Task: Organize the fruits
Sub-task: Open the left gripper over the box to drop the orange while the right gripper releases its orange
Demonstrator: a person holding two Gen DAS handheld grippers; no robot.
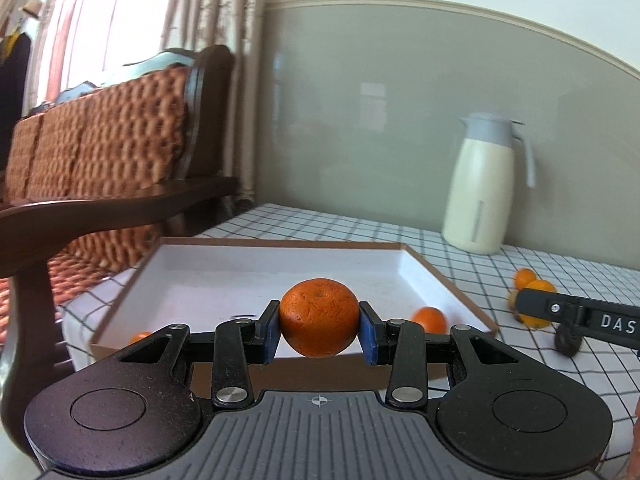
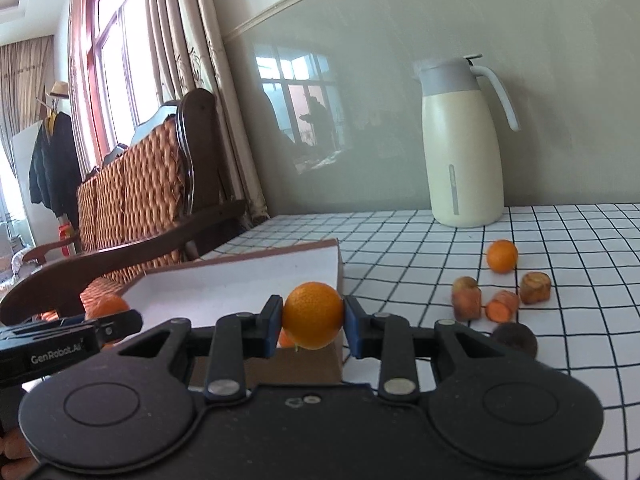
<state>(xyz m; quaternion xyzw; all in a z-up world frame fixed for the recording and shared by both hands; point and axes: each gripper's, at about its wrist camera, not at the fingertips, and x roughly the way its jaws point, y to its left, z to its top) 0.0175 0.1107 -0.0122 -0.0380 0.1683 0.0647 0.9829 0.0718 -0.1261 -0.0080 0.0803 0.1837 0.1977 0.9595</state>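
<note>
My left gripper is shut on a dark orange mandarin, held above the near edge of a shallow white box with brown sides. Two oranges lie in the box, one at the right and one at the left. My right gripper is shut on a lighter orange, held by the box's right corner. The left gripper's side shows in the right wrist view, and the right gripper's finger shows in the left wrist view.
On the checked tablecloth, right of the box, lie a loose orange, several carrot chunks and a dark round fruit. A cream thermos jug stands by the wall. A wooden wicker bench stands left of the table.
</note>
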